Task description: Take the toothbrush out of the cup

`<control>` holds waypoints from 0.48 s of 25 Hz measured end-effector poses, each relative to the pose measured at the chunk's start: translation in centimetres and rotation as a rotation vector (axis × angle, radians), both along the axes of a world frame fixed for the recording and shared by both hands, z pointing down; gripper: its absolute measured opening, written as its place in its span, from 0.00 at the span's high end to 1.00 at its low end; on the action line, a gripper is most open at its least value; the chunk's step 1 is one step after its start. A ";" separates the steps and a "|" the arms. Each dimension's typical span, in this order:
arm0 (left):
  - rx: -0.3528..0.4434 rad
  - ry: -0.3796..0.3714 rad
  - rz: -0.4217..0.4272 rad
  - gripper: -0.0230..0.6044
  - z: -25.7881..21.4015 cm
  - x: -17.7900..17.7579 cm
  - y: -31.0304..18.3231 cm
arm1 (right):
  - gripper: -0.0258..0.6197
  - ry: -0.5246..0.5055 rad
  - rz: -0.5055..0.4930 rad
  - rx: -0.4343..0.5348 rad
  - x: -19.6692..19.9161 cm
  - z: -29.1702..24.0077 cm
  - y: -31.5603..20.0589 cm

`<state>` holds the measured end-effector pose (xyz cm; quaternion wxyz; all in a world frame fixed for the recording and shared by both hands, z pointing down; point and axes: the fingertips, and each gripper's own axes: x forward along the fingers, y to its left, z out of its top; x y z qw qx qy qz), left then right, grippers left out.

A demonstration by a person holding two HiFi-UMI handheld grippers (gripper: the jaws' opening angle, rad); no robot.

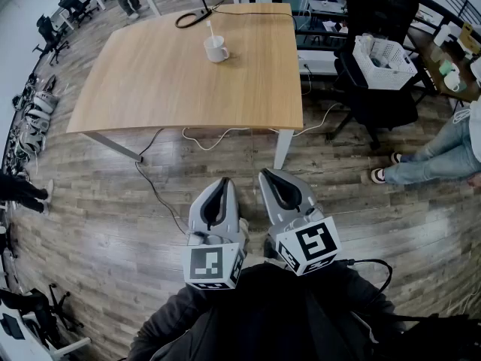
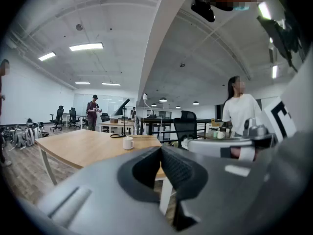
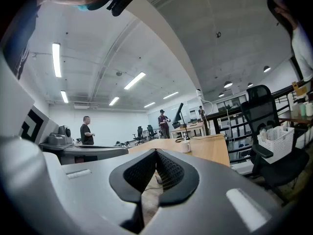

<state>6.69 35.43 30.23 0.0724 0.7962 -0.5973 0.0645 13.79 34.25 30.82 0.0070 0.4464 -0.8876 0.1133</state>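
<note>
A white cup (image 1: 216, 49) stands near the far edge of the wooden table (image 1: 165, 89), with a white toothbrush (image 1: 210, 29) upright in it. Both grippers hover over the floor in front of the table's near edge, well short of the cup. My left gripper (image 1: 224, 180) is shut with nothing in it, its tips meeting. My right gripper (image 1: 267, 174) beside it is shut and empty too. In the left gripper view the cup (image 2: 128, 143) shows far off above the closed jaws. The right gripper view shows the cup (image 3: 186, 147) just as far away.
A black cable loop (image 1: 189, 19) lies at the table's far edge. More cables (image 1: 214, 138) trail on the floor under the table. A black office chair (image 1: 376, 96) carrying a white basket (image 1: 385, 60) stands to the right, near a seated person's legs (image 1: 436, 156).
</note>
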 end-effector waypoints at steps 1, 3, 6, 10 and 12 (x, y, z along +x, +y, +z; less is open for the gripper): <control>0.006 0.002 -0.001 0.95 0.0 -0.3 -0.8 | 0.96 0.003 -0.002 0.006 -0.3 0.0 -0.7; 0.016 0.004 0.000 0.95 0.0 -1.0 -2.4 | 0.96 0.007 -0.005 0.016 -1.0 -0.1 -2.1; 0.013 0.005 0.007 0.95 0.2 -2.0 -4.7 | 0.96 0.011 0.005 0.012 -2.0 0.1 -4.4; -0.005 0.016 0.010 0.95 0.6 -3.8 -8.4 | 0.96 0.022 0.012 0.002 -3.8 0.5 -7.9; -0.002 0.016 0.021 0.95 0.7 -4.5 -10.5 | 0.96 0.022 0.018 0.006 -4.6 0.6 -9.9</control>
